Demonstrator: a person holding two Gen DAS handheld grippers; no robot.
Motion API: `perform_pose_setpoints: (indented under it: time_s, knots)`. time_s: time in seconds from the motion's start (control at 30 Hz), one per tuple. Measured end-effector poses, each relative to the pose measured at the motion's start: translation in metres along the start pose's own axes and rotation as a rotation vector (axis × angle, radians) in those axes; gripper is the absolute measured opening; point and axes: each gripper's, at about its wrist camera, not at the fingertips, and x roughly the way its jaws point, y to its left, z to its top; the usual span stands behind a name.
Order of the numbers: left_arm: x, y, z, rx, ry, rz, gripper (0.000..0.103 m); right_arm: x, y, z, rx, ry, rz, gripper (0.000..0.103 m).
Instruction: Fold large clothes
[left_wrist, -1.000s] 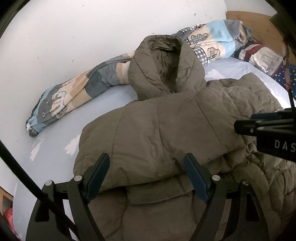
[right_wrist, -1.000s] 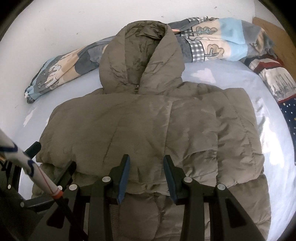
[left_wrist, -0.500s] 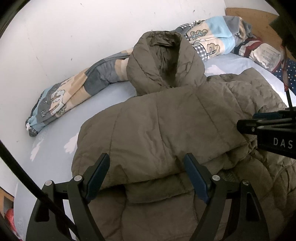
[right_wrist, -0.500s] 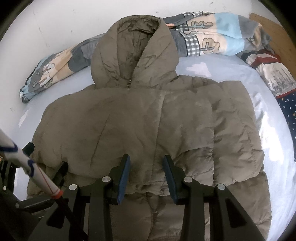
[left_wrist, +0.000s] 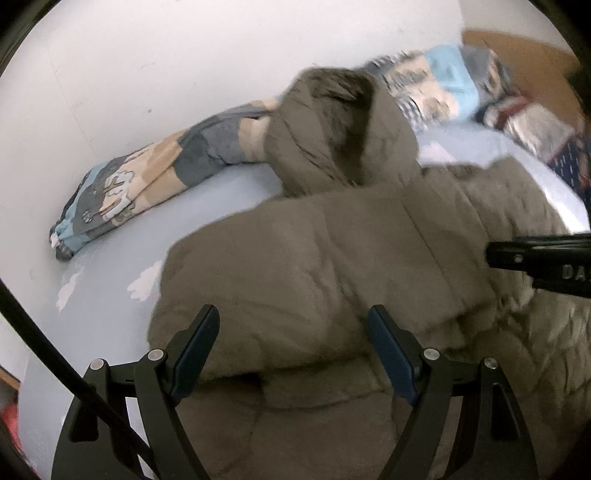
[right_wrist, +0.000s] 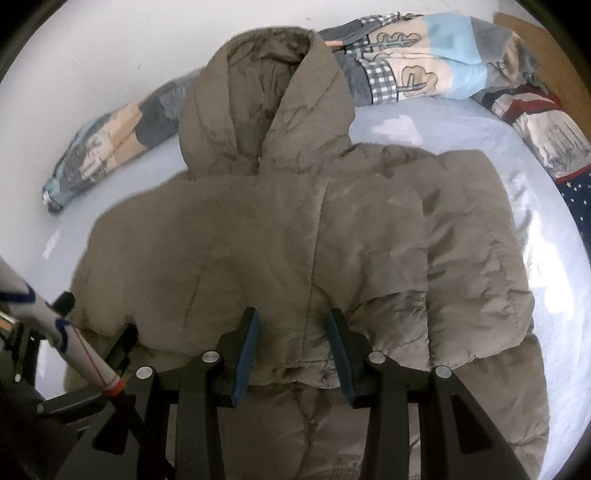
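1. Because the jacket (right_wrist: 295, 251) is puffy and slippery-looking, the folded layers could spring apart or slide once let go; only a thin pinch of the padded edge may be caught, not the whole layer.
2. If the two tongs are lifted unevenly, the fold could be skewed, since each is placed at a different part of the near folded edge.
3. The hood (right_wrist: 266, 107) could be dragged against the blanket (right_wrist: 424, 62) behind it, and the blanket pulled along.
4. The left tongs (left_wrist: 291, 354) are seen spread wide over the folded edge, with fabric between the pads; no pressing on it can be made out, so they are judged open.
5. The right tongs (right_wrist: 291, 354) are set narrower, with the jacket's edge between them; whether the pads press on the fabric cannot be told.
6. The jacket is an olive-brown quilted one, laid flat on a pale blue bed (right_wrist: 546, 258), hood towards the wall, its sides apparently folded in over the body and a seam running down the middle. The surface is creased, and the lower part lies under the tongs.
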Motion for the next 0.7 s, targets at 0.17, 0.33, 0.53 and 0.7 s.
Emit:
perform_pose_setpoints:
  time_s: [0.17,0.33,0.53,0.7]
  knots:
    - [0.013,0.037,0.004,-0.121,0.05,0.027,0.081,-0.015,-0.019,0.01,0.046,-0.062,-0.04,0.042]
    - [0.043,0.065,-0.008,-0.26,0.204,-0.01,0.082,0.002,-0.04,0.008,0.128,0.003,-0.041,0.042]
    - [0.034,0.063,-0.006,-0.252,0.185,-0.003,0.081,0.009,-0.032,0.004,0.082,0.023,-0.08,0.047]
    - [0.019,0.066,-0.001,-0.28,0.141,-0.03,0.081,0.0,-0.037,0.007,0.125,0.009,-0.045,0.047]
